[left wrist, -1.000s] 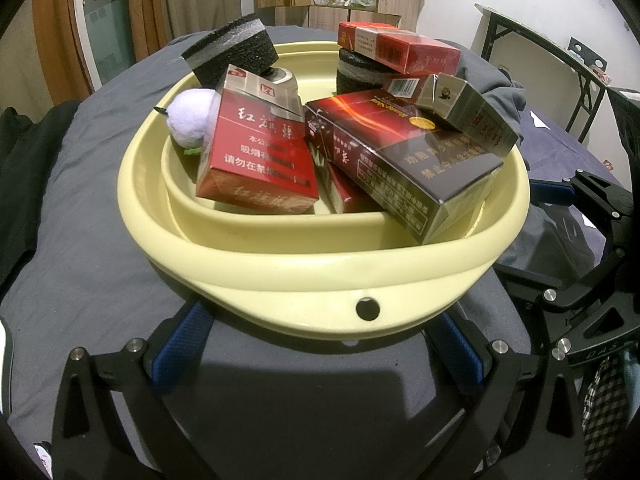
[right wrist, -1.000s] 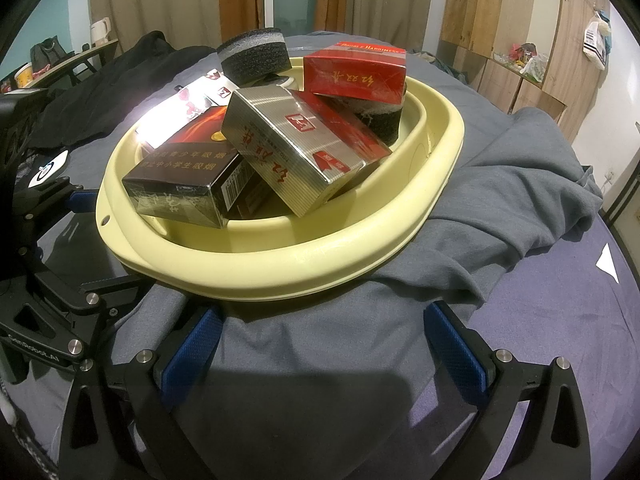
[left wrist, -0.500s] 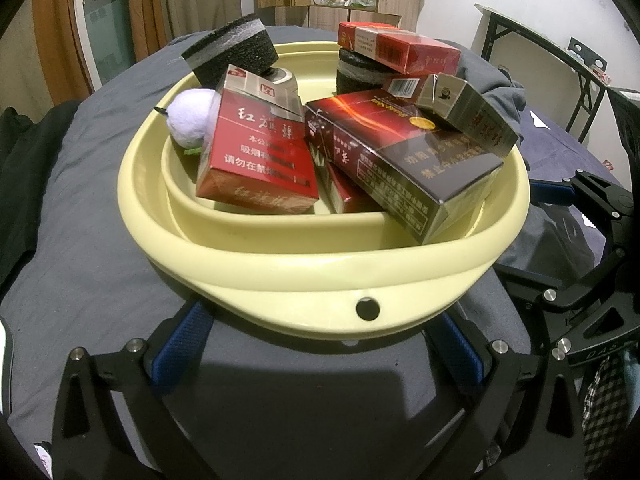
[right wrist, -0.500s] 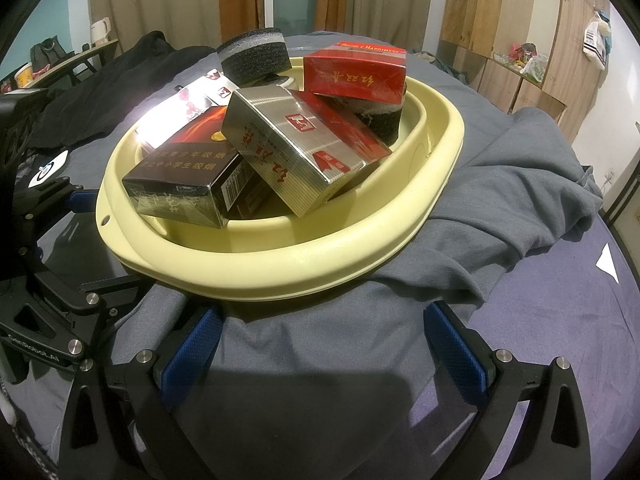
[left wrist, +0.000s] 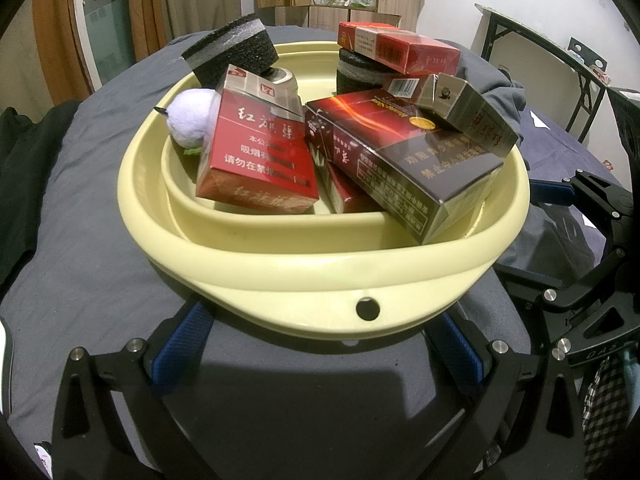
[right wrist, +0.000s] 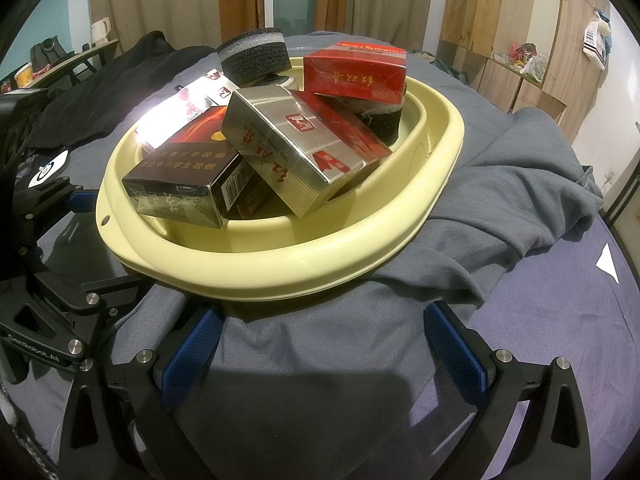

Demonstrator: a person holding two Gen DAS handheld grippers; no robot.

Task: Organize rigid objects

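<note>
**Full basin on the cloth, both grippers wide apart**

A pale yellow basin [left wrist: 280, 268] sits on a grey cloth [right wrist: 500, 184] spread over the table. It is heaped with boxes and sponges. In the left wrist view, a red carton [left wrist: 260, 156] leans upright at the near left of the heap, with a white fluffy ball [left wrist: 190, 116] tucked just behind it at the left. A dark brown carton [left wrist: 404, 160] lies tilted across the near right, its lower corner overhanging the inner rim. A silver carton [left wrist: 468, 116] rests on top of it. At the far side, one round black sponge [left wrist: 232, 50] sits high on the left, and a second one [left wrist: 356, 74] on the right carries a red box [left wrist: 400, 52] (its lettering reads "Double Happiness" in the right wrist view).

The left gripper [left wrist: 320, 350] is spread wide, empty, its blue pads [left wrist: 182, 346] just under the near rim of the basin. The right gripper [right wrist: 320, 348] is likewise spread wide and holds nothing, hanging over the cloth near the basin's rim, with its pads [right wrist: 192, 346] clear of it. Each gripper shows at the edge of the other's view.
</note>
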